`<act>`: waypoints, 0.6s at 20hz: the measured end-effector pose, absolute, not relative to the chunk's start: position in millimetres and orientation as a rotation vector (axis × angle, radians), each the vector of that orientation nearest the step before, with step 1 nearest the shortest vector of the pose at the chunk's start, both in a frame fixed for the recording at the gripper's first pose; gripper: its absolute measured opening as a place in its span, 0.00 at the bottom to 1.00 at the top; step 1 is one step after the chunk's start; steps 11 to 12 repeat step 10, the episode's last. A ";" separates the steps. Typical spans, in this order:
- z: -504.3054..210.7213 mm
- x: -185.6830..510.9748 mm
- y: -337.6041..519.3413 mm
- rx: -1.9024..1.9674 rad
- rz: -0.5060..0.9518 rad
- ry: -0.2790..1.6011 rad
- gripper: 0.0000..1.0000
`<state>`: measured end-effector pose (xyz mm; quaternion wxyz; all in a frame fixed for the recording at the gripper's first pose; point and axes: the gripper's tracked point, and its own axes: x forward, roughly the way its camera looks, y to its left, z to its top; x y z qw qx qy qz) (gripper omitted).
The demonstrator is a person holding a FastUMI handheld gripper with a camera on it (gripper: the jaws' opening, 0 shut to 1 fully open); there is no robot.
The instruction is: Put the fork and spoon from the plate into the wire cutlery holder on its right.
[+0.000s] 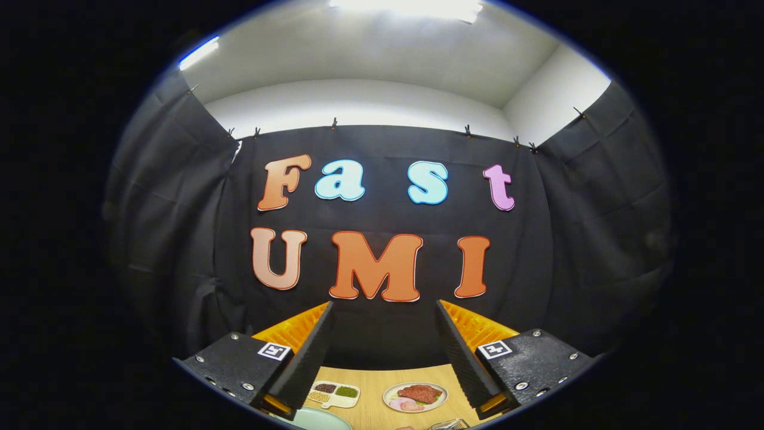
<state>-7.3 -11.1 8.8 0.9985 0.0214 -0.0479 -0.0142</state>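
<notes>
The gripper (385, 352) is raised and looks at the booth's dark cloth wall, its two fingers spread wide apart with nothing between them. In the gap between them lies a strip of wooden table (373, 388), bare in the middle and open for moving. Beyond the fingers, on that table, sit two food pictures: a divided tray (334, 393) at about 11 o'clock from the gap's lower middle, and a round dish of meat (416, 396) at about 1 o'clock. Nearer, at 7 o'clock by the left finger, one pale green plate (316, 419) shows only its rim; whether fork and spoon lie on it cannot be told. At 5 o'clock, by the right finger, a sliver of what may be the wire cutlery holder (449, 424) shows.
</notes>
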 end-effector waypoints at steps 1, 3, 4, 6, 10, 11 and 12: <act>11.4 -6.1 -14.8 0.038 -0.024 -0.105 0.98; 14.8 -0.6 -17.7 0.029 -0.005 -0.119 0.98; 14.8 1.5 -16.7 0.034 0.018 -0.120 0.98; 15.6 4.9 -18.5 0.030 0.064 -0.126 0.98; 10.4 10.5 -29.5 0.030 0.131 -0.118 0.98; 10.4 10.5 -29.5 0.030 0.131 -0.118 0.98; 10.4 10.5 -29.5 0.030 0.131 -0.118 0.98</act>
